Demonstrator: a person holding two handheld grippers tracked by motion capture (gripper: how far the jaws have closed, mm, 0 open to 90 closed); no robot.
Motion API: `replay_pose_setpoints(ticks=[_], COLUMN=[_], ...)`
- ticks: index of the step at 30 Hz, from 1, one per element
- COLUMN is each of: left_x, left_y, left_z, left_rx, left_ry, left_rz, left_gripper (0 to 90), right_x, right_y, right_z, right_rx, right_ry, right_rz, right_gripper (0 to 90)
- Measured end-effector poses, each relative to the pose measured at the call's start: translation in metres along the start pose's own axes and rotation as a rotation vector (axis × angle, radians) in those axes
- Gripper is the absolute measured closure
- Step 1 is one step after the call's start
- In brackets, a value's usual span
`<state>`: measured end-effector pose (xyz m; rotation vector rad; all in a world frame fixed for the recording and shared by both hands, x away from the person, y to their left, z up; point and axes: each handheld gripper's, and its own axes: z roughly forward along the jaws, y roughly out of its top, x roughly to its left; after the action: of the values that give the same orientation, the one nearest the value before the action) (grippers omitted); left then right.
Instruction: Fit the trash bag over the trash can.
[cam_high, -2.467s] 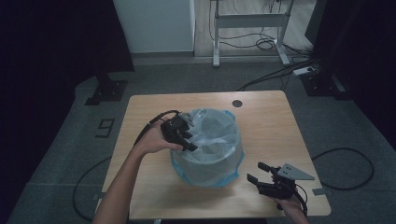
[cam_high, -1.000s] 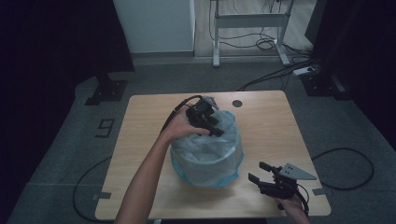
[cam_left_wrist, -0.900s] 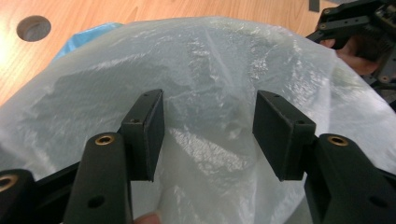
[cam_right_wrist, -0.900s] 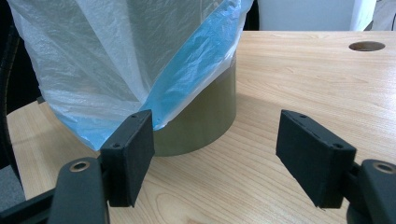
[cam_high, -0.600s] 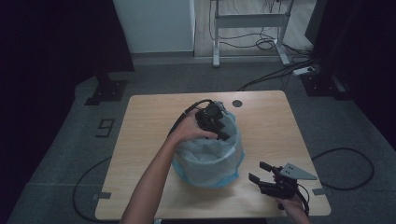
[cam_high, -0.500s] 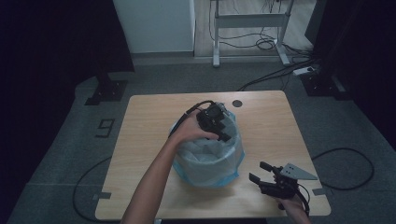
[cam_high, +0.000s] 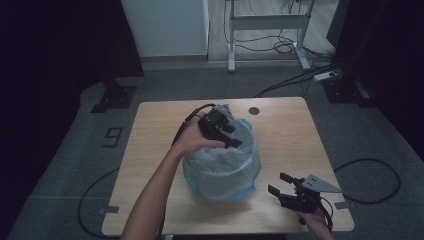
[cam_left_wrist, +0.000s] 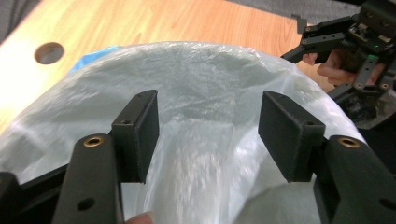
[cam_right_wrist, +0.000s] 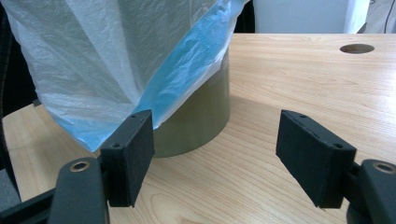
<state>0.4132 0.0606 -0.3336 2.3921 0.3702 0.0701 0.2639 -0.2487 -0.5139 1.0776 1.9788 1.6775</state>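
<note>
I judge the thin, translucent blue-white plastic bag draped over the olive cylindrical bin light, limp and slippery: left gripper, just widening, gapes empty above it, best pinching its hem; right gripper open beside the bin.

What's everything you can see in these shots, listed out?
bin: one, olive, mid-table under the bag
bag: one, clear with blue edge, draped over the bin
table: one, light wood, centre
hole: one, dark, far side of the table
desk frame: one, white, on the floor behind
left gripper: one, black, above the bag, fingers just opening, film between them
right gripper: one, black, near right corner, open
</note>
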Motion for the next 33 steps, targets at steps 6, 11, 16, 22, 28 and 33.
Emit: replay_pose_setpoints(ticks=[6,11,16,22,28,33], left_x=[-0.010,-0.019,-0.031,-0.043,-0.055,-0.062], left_y=[-0.023,-0.046,-0.073,-0.104,-0.139,-0.167], left_z=[-0.027,-0.048,-0.068,-0.080,-0.088,-0.093], left_rx=[-0.095,-0.174,-0.239,-0.284,-0.324,-0.339], left_ry=[0.056,0.093,0.130,0.159,0.199,0.237], left_rz=[-0.019,-0.053,-0.074,-0.093,-0.128,-0.163], left_gripper=[36.9,35.9,35.5,35.2,35.2,35.2], right_x=[-0.001,0.000,0.001,0.001,0.000,-0.001], right_y=[0.000,-0.001,-0.003,-0.004,-0.005,-0.005], right_z=[-0.002,-0.001,0.001,0.002,0.002,0.001], right_rx=[-0.003,0.009,0.017,0.025,0.027,0.026], right_ry=[-0.018,-0.025,-0.025,-0.026,-0.029,-0.034], right_rz=[0.000,-0.011,-0.016,-0.019,-0.016,-0.017], right_gripper=[27.2,27.2,27.2,27.2,27.1,27.1])
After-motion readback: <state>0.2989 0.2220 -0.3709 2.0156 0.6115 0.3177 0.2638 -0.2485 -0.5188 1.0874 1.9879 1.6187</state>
